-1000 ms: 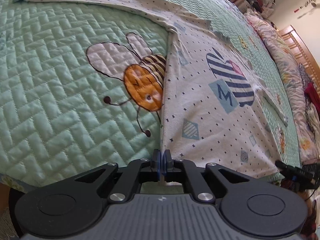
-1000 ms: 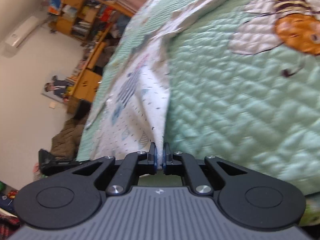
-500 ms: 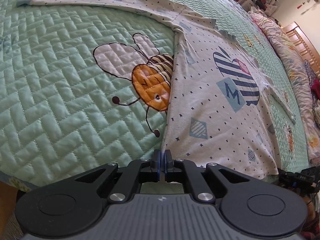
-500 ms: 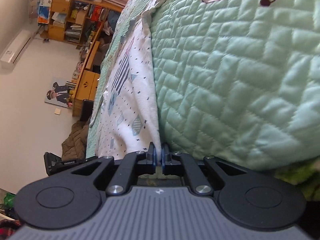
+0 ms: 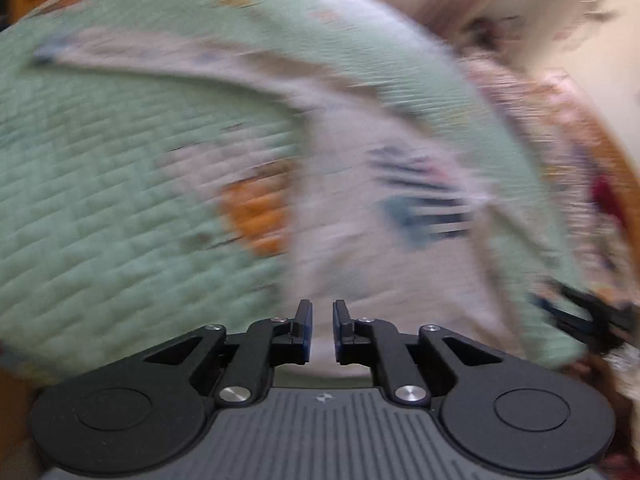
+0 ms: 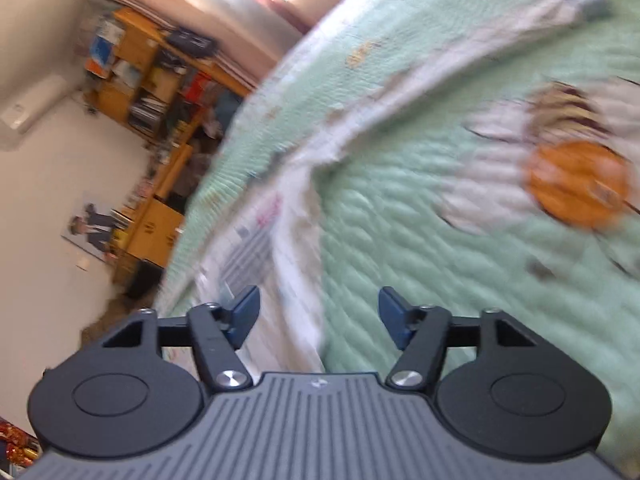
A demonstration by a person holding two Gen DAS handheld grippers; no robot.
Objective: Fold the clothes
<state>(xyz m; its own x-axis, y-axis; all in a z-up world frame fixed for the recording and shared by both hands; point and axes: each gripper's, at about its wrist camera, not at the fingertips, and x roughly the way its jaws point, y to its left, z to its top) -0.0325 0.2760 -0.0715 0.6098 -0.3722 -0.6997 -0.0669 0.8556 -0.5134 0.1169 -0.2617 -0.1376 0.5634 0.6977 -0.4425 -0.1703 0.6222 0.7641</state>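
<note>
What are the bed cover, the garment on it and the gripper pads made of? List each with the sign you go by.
Bed cover: looks like quilted mint-green fabric, padded; the stitched ridges puff up.
Garment: seemingly thin white printed cloth, matte; it lies limp with soft creases, though blur hides the weave.
Right gripper pads: blue, smooth, possibly rubber or plastic; the look leaves that open.

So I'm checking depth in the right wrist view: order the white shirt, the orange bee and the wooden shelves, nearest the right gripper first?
From the right gripper:
1. White shirt, just ahead, between the open fingers.
2. Orange bee, on the quilt, off right.
3. Wooden shelves, far left, by the wall.
</note>
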